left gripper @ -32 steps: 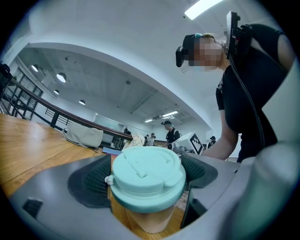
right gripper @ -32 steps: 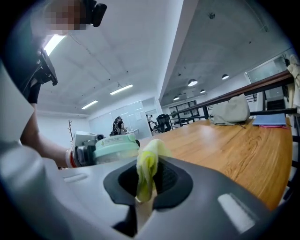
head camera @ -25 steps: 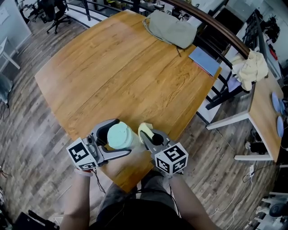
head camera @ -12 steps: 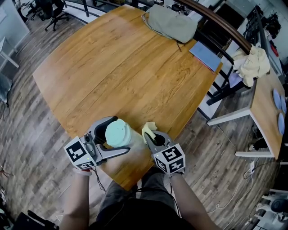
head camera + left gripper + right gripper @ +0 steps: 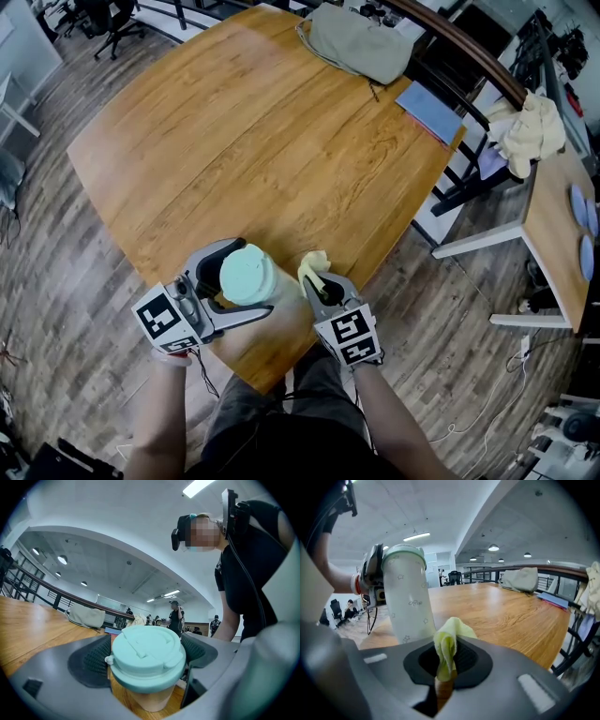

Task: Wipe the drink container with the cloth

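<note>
The drink container (image 5: 247,274), a white cup with a mint-green lid, stands near the front edge of the wooden table (image 5: 253,141). My left gripper (image 5: 251,278) is shut on it, one jaw on each side just below the lid (image 5: 147,651). In the right gripper view the container (image 5: 408,597) rises upright at the left. My right gripper (image 5: 322,284) is shut on a folded yellow cloth (image 5: 313,263), which sticks up between the pads (image 5: 447,648). The cloth sits just right of the container, a small gap between them.
A grey-green bag (image 5: 356,45) and a blue notebook (image 5: 429,111) lie at the table's far right side. The front table edge runs just under both grippers. A dark chair (image 5: 469,178) and a second table (image 5: 553,234) with a pale bundle (image 5: 530,131) stand to the right.
The right gripper and its cloth have shifted slightly right, away from the container's side. The left gripper and container have hardly moved.
</note>
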`<action>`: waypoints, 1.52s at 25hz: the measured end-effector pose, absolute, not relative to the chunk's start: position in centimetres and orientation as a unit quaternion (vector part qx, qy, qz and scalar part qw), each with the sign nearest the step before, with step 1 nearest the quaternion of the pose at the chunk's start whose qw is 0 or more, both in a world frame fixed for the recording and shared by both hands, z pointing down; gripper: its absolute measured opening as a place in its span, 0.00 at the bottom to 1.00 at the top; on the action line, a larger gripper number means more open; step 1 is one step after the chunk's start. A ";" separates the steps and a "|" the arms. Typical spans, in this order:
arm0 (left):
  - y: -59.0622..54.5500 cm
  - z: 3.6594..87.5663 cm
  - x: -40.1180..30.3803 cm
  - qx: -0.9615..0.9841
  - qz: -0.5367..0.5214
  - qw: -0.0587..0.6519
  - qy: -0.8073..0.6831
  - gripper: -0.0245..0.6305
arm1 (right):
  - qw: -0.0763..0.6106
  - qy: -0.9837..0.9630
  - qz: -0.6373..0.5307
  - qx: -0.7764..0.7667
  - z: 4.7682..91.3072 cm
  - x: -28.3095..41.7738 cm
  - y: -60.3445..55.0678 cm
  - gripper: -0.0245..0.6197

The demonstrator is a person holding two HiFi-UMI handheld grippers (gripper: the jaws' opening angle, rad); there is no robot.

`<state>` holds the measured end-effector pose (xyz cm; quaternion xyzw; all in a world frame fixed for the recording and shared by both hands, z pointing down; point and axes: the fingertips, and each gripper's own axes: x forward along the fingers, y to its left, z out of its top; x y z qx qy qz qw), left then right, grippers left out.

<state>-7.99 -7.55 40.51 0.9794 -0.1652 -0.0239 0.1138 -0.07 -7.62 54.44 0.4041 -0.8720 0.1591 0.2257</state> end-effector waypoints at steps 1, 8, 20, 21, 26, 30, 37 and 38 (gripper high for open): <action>-7.6 40.5 -7.9 0.979 -0.023 0.115 -0.169 0.74 | 0.225 -0.872 0.148 0.410 54.0 0.0 -7.6 0.07; -7.2 40.3 -6.5 0.979 -0.001 0.096 -0.182 0.74 | 0.177 -0.877 0.123 0.429 50.6 2.2 -7.6 0.07; -6.1 40.7 -2.4 0.967 0.053 0.055 -0.244 0.74 | 0.119 -0.890 0.096 0.430 45.5 4.2 -7.2 0.07; -5.9 40.9 -2.2 0.966 0.059 0.058 -0.246 0.74 | 0.116 -0.891 0.095 0.428 45.3 4.2 -7.1 0.07; -5.4 41.2 -1.4 0.964 0.069 0.064 -0.249 0.74 | 0.098 -0.899 0.090 0.418 44.0 4.5 -6.7 0.07; -5.1 41.4 -1.4 0.965 0.064 0.059 -0.248 0.74 | 0.089 -0.902 0.089 0.412 43.4 4.6 -6.5 0.07; -4.6 40.9 -1.5 0.966 0.064 0.055 -0.244 0.74 | 0.085 -0.906 0.081 0.408 42.3 4.8 -6.5 0.07; -4.5 40.8 -1.6 0.966 0.065 0.054 -0.245 0.74 | 0.085 -0.906 0.080 0.407 42.2 4.9 -6.4 0.07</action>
